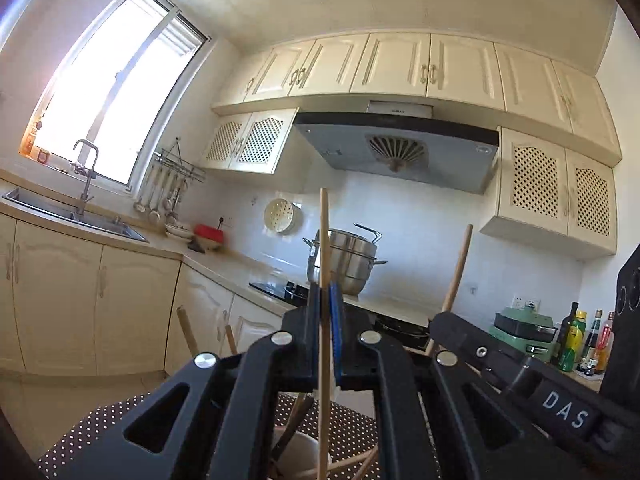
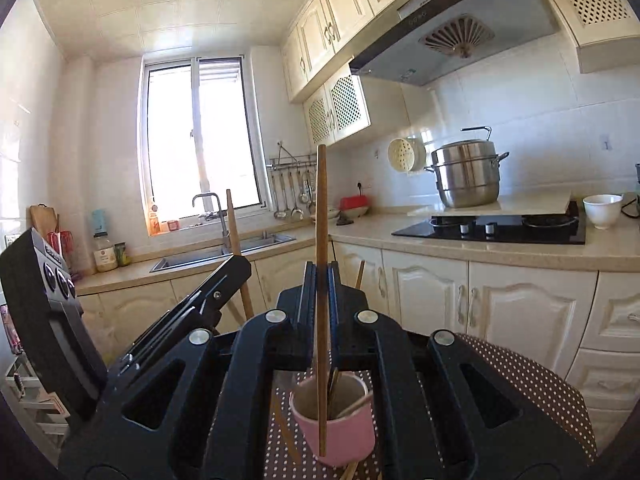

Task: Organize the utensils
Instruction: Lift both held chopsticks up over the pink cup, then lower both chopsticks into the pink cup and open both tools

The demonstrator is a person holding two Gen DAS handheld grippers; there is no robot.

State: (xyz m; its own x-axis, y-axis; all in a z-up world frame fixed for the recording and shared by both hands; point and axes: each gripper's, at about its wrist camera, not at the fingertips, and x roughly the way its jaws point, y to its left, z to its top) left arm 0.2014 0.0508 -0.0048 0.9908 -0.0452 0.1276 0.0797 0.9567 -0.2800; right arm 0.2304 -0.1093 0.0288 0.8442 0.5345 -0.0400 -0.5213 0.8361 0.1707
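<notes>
Each hand has a utensil clenched upright: the left gripper grasps a pale chopstick, the right gripper a darker stick standing in front of the pink cup on the dotted cloth. This looks like the carrying step. Next, each stick needs lowering tip-first into a holder, probably the near white cup, only partly visible.

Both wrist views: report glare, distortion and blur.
Left wrist view: the window is blown out white, cabinet lines bow strongly, corners are vignetted. Right wrist view: the window is overexposed too, the counter edge curves; both views otherwise sharp.
</notes>
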